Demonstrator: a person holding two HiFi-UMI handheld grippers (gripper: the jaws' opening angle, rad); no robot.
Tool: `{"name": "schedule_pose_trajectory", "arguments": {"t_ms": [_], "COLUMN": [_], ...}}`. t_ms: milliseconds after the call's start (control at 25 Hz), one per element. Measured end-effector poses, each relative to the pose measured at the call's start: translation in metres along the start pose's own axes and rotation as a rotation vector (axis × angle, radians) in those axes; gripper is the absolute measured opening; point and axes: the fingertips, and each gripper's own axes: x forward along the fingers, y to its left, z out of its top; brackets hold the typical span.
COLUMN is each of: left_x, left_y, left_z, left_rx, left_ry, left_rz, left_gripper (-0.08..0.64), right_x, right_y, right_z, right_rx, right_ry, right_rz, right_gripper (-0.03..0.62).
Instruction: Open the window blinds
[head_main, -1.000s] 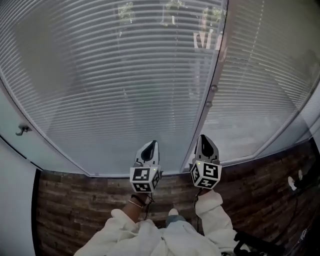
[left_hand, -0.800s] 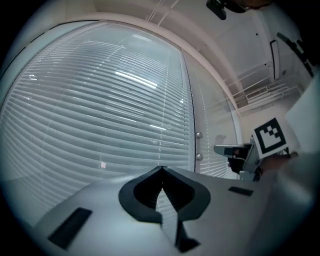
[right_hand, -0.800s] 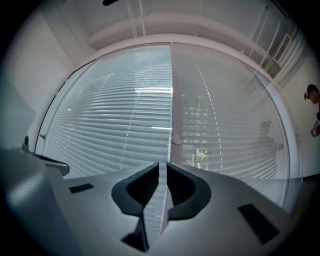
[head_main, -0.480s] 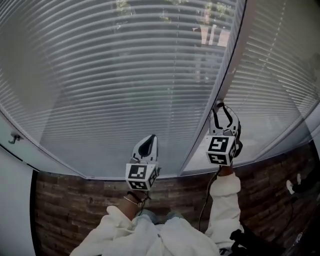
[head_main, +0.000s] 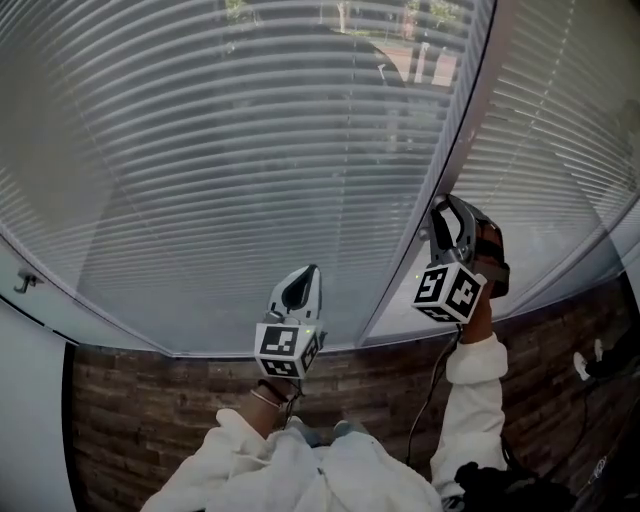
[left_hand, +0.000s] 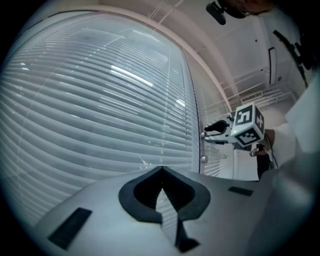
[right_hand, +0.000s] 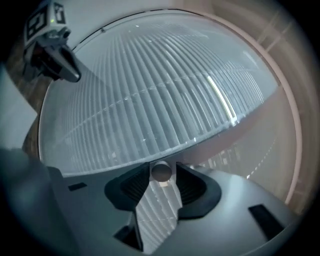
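Window blinds (head_main: 250, 150) down, outside (head_main: 425, 60) hazy | right tongs (head_main: 444, 208) just opening, knob (right_hand: 160, 171) between

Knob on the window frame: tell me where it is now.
Right gripper view, bottom centre: the knob sits between the jaws of the right hand-held gripper, which have just been opening, on the frame beside the blinds.

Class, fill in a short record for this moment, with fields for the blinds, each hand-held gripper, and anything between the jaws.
blinds: lowered, slats running across the pane
left hand-held gripper: jaws together, nothing between them, pointing at the blinds
right hand-held gripper: at the frame strip between the two blinds, jaws apart and just been opening
between right jaws: small round knob, a jaw tip on each side
below window: brick wall
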Motion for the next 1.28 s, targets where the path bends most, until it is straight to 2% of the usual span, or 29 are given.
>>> {"name": "schedule_pose_trajectory", "arguments": {"t_ms": [120, 200, 400, 520, 600, 720, 840, 1000, 1200, 1280], "left_x": [0.001, 0.002, 0.005, 0.007, 0.009, 0.009, 0.009, 0.007, 0.007, 0.006], "left_y": [-0.009, -0.014, -0.017, -0.021, -0.023, -0.025, -0.024, -0.02, -0.018, -0.016], "left_z": [-0.006, -0.008, -0.012, -0.013, -0.013, -0.016, -0.018, -0.018, -0.015, -0.014], "left_rx": [-0.007, -0.006, -0.009, -0.007, -0.008, -0.009, -0.008, -0.009, -0.002, 0.0], "left_ry": [0.001, 0.001, 0.006, 0.005, 0.003, 0.008, 0.013, 0.014, 0.011, 0.008], "left_rz": [-0.018, -0.025, -0.015, -0.014, -0.014, -0.015, -0.015, -0.008, -0.011, -0.01], "left_gripper": [0.002, 0.002, 0.002, 0.002, 0.002, 0.002, 0.002, 0.002, 0.002, 0.002], "right_x": [0.002, 0.005, 0.012, 0.011, 0.011, 0.011, 0.01, 0.011, 0.013, 0.013], "right_y": [0.008, 0.008, 0.008, 0.007, 0.004, -0.001, -0.004, -0.007, -0.01, -0.011], "right_z": [0.002, -0.002, -0.007, -0.006, -0.004, -0.003, -0.005, -0.007, -0.016, -0.018], "right_rx": [-0.235, -0.325, -0.433, -0.411, -0.273, 0.028, 0.262, 0.638, 1.043, 1.238], "right_ry": [0.004, 0.012, 0.039, 0.024, -0.003, -0.039, -0.046, -0.09, -0.133, -0.165], "right_rz": [-0.021, -0.031, -0.038, -0.038, -0.019, 0.009, 0.011, 0.038, 0.059, 0.077], "right_gripper": [0.153, 0.153, 0.151, 0.147, 0.133, 0.131, 0.13, 0.13, 0.129, 0.13]}}
